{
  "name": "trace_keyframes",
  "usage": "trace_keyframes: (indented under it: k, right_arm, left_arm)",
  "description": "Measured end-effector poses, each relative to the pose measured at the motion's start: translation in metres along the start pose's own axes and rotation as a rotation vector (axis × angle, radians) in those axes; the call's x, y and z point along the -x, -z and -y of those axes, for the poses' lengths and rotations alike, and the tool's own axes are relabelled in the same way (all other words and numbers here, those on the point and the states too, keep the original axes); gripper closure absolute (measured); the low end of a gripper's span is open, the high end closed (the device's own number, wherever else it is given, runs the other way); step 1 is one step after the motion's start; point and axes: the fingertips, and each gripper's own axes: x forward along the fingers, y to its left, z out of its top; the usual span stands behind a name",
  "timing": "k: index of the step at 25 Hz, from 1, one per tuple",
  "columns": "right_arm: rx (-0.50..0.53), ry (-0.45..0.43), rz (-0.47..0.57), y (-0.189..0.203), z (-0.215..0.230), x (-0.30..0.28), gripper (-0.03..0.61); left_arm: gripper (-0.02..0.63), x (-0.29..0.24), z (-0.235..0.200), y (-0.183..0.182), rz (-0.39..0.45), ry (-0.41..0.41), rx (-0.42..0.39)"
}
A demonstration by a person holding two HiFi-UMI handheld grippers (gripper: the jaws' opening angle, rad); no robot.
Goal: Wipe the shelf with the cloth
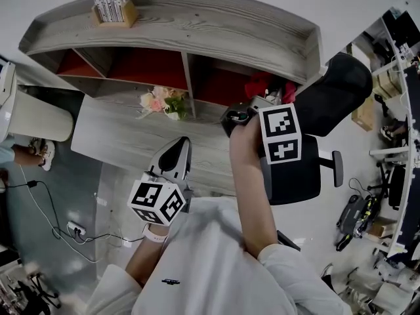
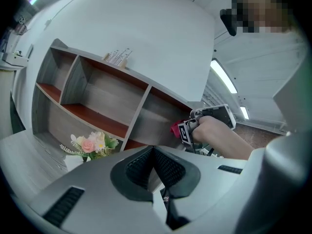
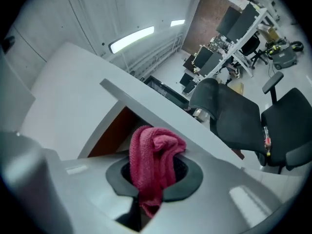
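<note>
Pink cloth [image 3: 153, 160] pinched in right gripper [image 3: 155, 178] near the shelf [image 1: 197, 25] end; left gripper [image 2: 155, 172] closed, empty.

Pink flowers [image 1: 161, 102] sit left of centre, a black office chair [image 1: 328, 104] at right, a wooden holder [image 1: 113, 10] upper left.

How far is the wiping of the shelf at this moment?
Done: the cloth is picked up and clamped in the right tongs. In hand: those tongs hold it at the lower right compartment of the shelf; I cannot tell whether it touches the wood. Left: the wiping itself, since no surface shows as wiped. The left tongs are shut and empty.
</note>
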Motion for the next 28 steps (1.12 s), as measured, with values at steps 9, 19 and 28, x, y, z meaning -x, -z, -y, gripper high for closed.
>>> trace_keyframes:
  k: [9,19,28]
  right_arm:
    - [0.28,-0.244,-0.155,0.02,-0.029,0.008,0.52]
    - [0.587,-0.565,-0.406,0.055,-0.033,0.048,0.52]
    - [0.802,-0.848,-0.504,0.06,-0.011,0.106,0.52]
  left_arm:
    - [0.614,-0.003,0.004,0.004,-0.004,0.014,-0.002]
    - [0.614,-0.001,0.011,0.002,0.005,0.024,-0.016]
    - [0.614,0.01,0.012,0.001,0.008,0.029,-0.038]
